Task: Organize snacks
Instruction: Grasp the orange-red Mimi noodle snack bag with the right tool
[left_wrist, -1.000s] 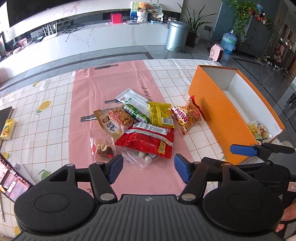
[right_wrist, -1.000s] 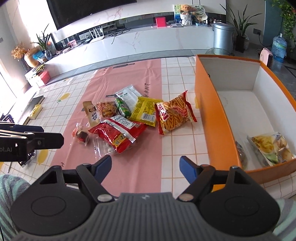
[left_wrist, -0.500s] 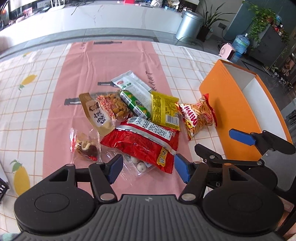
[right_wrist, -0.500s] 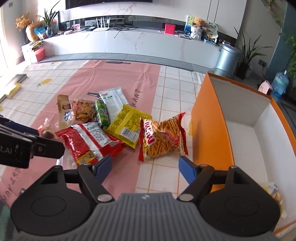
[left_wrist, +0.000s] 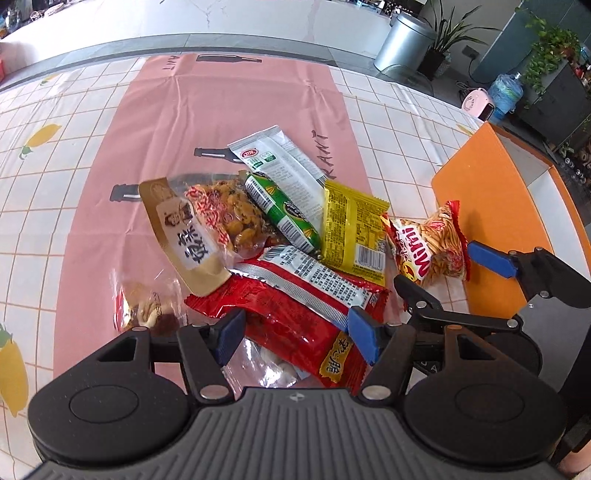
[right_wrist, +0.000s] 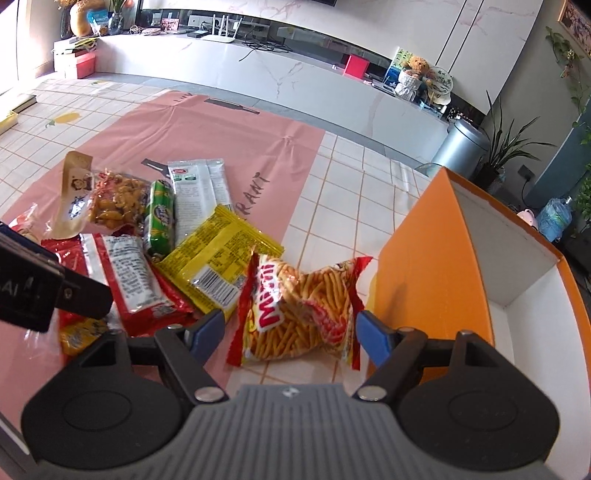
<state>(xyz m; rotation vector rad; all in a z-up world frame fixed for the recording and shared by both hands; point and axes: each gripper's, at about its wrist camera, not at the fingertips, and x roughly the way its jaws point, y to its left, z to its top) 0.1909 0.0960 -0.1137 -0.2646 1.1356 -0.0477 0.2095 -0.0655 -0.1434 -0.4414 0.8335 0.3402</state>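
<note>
A pile of snack packs lies on the pink runner (left_wrist: 229, 103). My left gripper (left_wrist: 295, 334) is open, low over the big red pack (left_wrist: 295, 310), with a clear candy bag (left_wrist: 266, 365) under it. My right gripper (right_wrist: 286, 334) is open, its fingers either side of the red stick-snack bag (right_wrist: 299, 310); that bag also shows in the left wrist view (left_wrist: 432, 243). Beside these lie a yellow pack (right_wrist: 218, 258), a green roll (right_wrist: 160, 218), a white pack (right_wrist: 197, 188), a nut bag (right_wrist: 114, 203) and a tan pouch (left_wrist: 184, 236). The orange box (right_wrist: 424, 266) stands open just right of the stick-snack bag.
The table has a white checked cloth (left_wrist: 44, 177). A small bag with brown sweets (left_wrist: 144, 306) lies at the pile's left. The right gripper's body (left_wrist: 517, 280) sits close beside my left one. A book (right_wrist: 18, 101) lies at the far left edge.
Both grippers have moved forward and down onto the pile. The left one has come over the red pack; the right one has come to straddle the stick-snack bag. Both stay open.
</note>
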